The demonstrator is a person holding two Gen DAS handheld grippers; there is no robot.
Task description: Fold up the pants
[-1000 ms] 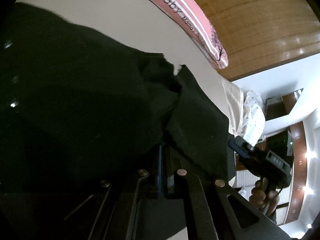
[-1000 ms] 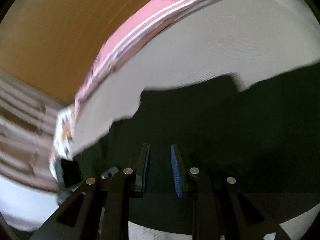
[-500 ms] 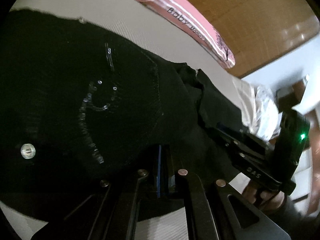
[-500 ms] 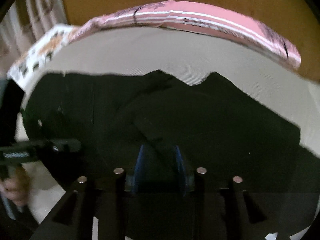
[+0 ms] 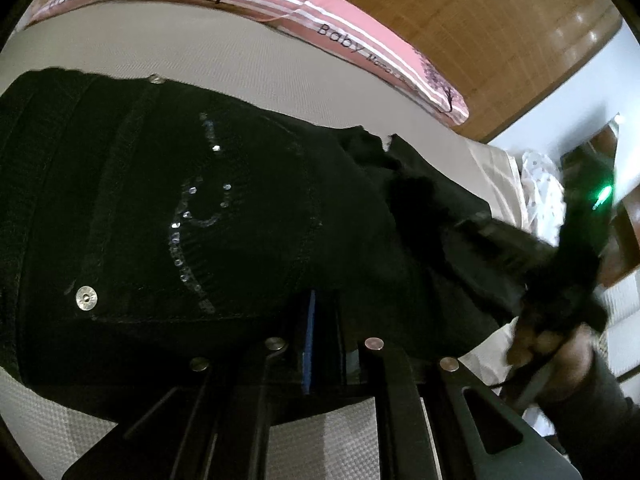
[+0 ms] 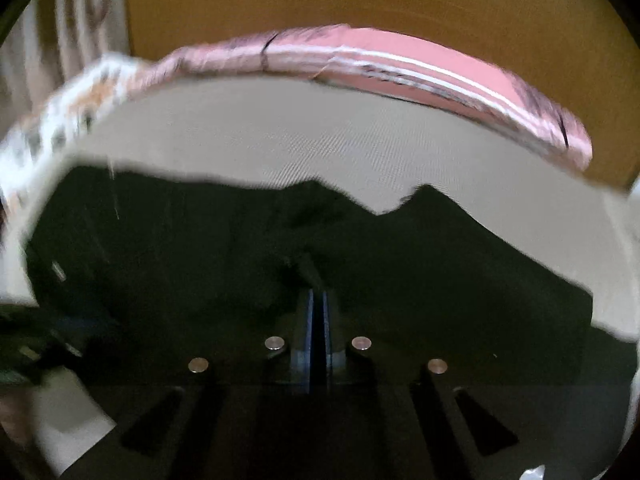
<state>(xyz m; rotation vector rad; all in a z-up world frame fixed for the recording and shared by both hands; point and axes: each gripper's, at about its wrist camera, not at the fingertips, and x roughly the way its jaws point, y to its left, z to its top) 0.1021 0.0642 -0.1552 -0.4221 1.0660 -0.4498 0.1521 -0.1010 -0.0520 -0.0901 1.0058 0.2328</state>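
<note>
Left wrist view: left gripper [image 5: 326, 320] jaws opening slightly, black cloth between. Right gripper [image 6: 318, 312] jaws just closed on fold of pants [image 5: 200, 208], spread on bed [image 5: 200, 52]. Best to lift pinched fold evenly. Right hand [image 5: 560, 344] blurred; pink pillow [image 5: 360, 44] beyond.

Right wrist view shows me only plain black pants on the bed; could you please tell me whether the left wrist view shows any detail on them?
Observer: Yes, the pants carry a curl of sparkly stones.
Operator: Is there any fastening, please?
Observer: A round metal button shines near the stones.
Operator: Can you read the pink pillow?
Observer: The pillow reads "Baby".
</note>
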